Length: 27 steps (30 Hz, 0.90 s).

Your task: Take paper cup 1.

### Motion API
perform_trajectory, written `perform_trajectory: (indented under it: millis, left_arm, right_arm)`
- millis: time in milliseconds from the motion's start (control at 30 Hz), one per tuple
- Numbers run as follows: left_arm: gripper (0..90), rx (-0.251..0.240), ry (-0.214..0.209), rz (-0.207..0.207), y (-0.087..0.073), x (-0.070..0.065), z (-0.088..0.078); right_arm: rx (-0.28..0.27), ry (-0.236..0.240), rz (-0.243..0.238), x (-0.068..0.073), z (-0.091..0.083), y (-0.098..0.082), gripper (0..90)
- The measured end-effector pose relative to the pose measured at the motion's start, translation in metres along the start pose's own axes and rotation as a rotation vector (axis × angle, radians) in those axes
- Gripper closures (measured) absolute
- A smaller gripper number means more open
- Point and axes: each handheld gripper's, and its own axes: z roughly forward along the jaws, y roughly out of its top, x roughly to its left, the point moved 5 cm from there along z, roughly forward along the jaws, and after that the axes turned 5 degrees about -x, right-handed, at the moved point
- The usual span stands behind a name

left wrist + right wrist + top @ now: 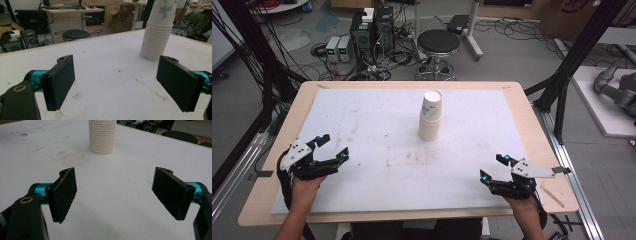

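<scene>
Stack of paper cups (430,117) stands upright at centre frame, slightly toward the far edge, well apart from both grippers. Likely light, thin-walled, crushable; nested cups may lift off separately, so take the top cup by its side wall, gently. Left gripper (332,146) at lower left, fingers wide, empty. Right gripper (494,167) at lower right, fingers wide, empty. White, scuffed counter (362,130); lab room behind, stool (438,43), cables on the floor.
</scene>
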Motion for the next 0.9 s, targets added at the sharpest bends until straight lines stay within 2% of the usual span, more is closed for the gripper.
perform_trajectory:
  millis: [367,767,900]
  left_arm:
    - [15.3,0.015,-0.001,-0.005,-0.0044,-0.0008,0.0051]
    - [15.3,0.015,-0.007,-0.007,-0.0046,-0.0014,0.0022]
    - [15.0,0.011,-0.03,-0.008,-0.0028,-0.0052,0.003]
  right_arm:
    - [-0.006,0.014,0.021,-0.0026,0.0055,-0.0011,20.4]
    - [0.006,0.022,0.003,0.0041,0.006,0.0,20.4]
    - [0.005,0.021,0.002,0.006,0.005,0.0009,20.4]
